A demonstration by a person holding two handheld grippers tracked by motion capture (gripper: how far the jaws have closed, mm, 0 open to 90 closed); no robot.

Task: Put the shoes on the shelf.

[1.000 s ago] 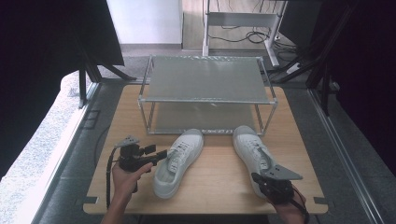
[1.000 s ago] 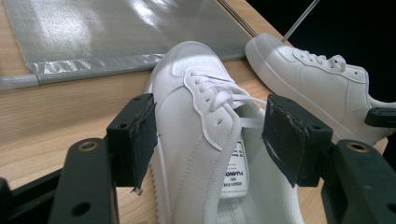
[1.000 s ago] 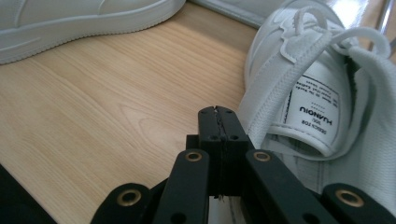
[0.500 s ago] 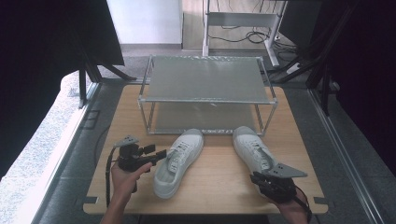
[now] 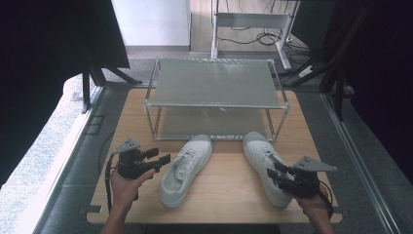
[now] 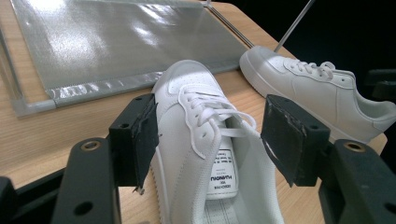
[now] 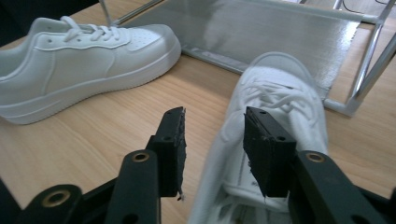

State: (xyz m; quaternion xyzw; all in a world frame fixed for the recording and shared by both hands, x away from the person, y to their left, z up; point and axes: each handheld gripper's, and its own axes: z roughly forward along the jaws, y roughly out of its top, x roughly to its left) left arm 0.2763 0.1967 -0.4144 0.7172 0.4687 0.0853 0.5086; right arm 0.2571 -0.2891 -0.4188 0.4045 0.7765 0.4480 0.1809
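Two white lace-up sneakers lie on the wooden table [image 5: 229, 195], toes toward a metal shoe rack [image 5: 214, 83]. My left gripper [image 5: 159, 156] hovers just left of the left sneaker [image 5: 187, 165], pointing at it. In the left gripper view its jaws [image 6: 212, 112] stand wide open and frame that sneaker's laces [image 6: 205, 107] without touching them. My right gripper [image 5: 274, 170] is over the heel end of the right sneaker [image 5: 258, 151]. Its jaws [image 7: 215, 116] have just been opening; the sneaker's inner side [image 7: 280, 93] lies below the gap, and the pads do not press on it.
The rack has a frosted top shelf and a lower shelf [image 6: 116, 37] resting on the table, right behind the toes. Its thin upright posts [image 7: 369, 65] stand near the right sneaker. Bare wood lies between the two sneakers. Dark frames and cables surround the table.
The right gripper's jaws have gone from shut to apart, and that hand has lifted a little and shifted slightly right. The left hand and both sneakers have stayed put.
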